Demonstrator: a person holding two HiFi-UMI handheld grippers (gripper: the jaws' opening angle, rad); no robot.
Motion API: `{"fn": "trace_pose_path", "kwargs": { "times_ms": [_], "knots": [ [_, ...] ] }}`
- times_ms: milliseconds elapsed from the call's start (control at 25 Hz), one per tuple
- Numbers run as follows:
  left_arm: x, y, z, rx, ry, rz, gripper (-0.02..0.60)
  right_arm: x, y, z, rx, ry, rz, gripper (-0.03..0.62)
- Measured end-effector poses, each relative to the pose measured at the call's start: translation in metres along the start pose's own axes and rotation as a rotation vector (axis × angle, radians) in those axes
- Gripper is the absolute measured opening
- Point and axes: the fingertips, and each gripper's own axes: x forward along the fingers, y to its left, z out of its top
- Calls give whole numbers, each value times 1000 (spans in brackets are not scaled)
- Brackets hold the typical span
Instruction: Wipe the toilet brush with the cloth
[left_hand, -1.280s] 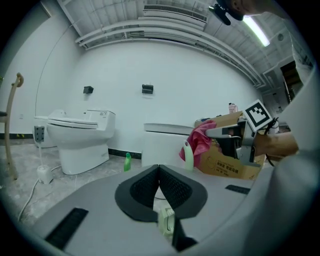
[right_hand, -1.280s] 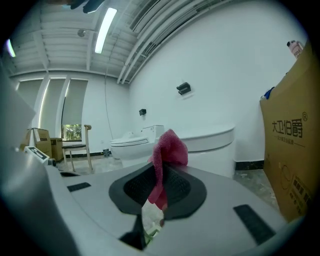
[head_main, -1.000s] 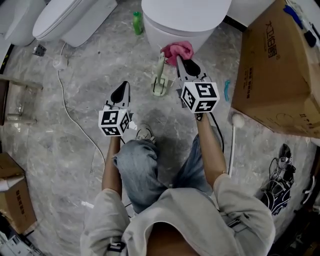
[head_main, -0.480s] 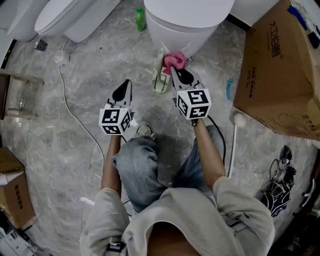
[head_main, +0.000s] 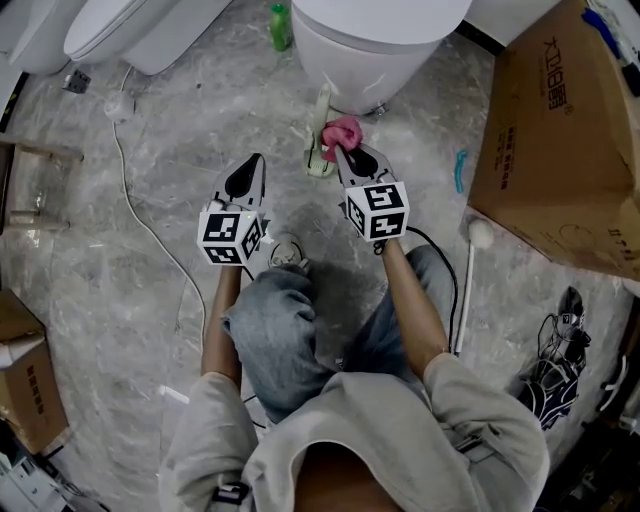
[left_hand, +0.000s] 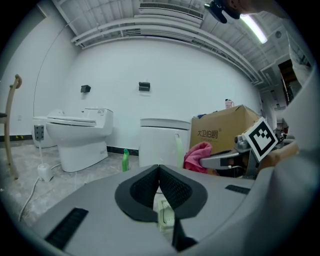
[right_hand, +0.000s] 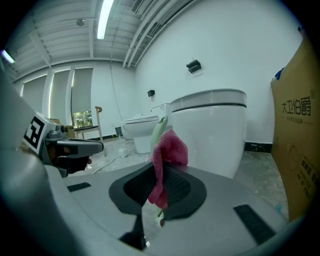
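Observation:
The pale green toilet brush (head_main: 320, 125) stands in its holder (head_main: 317, 166) on the floor in front of the white toilet (head_main: 375, 45). My right gripper (head_main: 337, 150) is shut on a pink cloth (head_main: 343, 131), which sits right against the brush handle's right side. In the right gripper view the cloth (right_hand: 167, 150) hangs pinched between the jaws, with the brush handle (right_hand: 159, 129) just behind it. My left gripper (head_main: 256, 162) is to the left of the brush, shut and empty. Its own view shows the brush handle (left_hand: 179, 148) and the cloth (left_hand: 196, 155) ahead.
A large cardboard box (head_main: 560, 130) fills the right side. A second toilet (head_main: 130, 30) stands at the far left, and a green bottle (head_main: 280, 25) is between the toilets. A white cable (head_main: 140, 220) runs across the floor on the left. The person's knees are below the grippers.
The right gripper has drawn the pink cloth back from the toilet's base and down to the brush handle. The left gripper has hardly moved.

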Motion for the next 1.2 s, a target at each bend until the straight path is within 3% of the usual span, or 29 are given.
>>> {"fn": "trace_pose_path", "kwargs": {
  "times_ms": [560, 880, 1040, 1200],
  "knots": [
    [-5, 12, -21, -3, 32, 21, 20, 29, 14, -102, 26, 201, 28, 57],
    [-7, 11, -21, 34, 40, 12, 20, 43, 13, -151, 50, 312, 41, 57],
    [-9, 11, -18, 22, 41, 3, 20, 42, 10, -159, 48, 335, 42, 58],
    [-8, 5, -14, -8, 37, -23, 20, 33, -9, -142, 44, 298, 15, 57]
  ]
}}
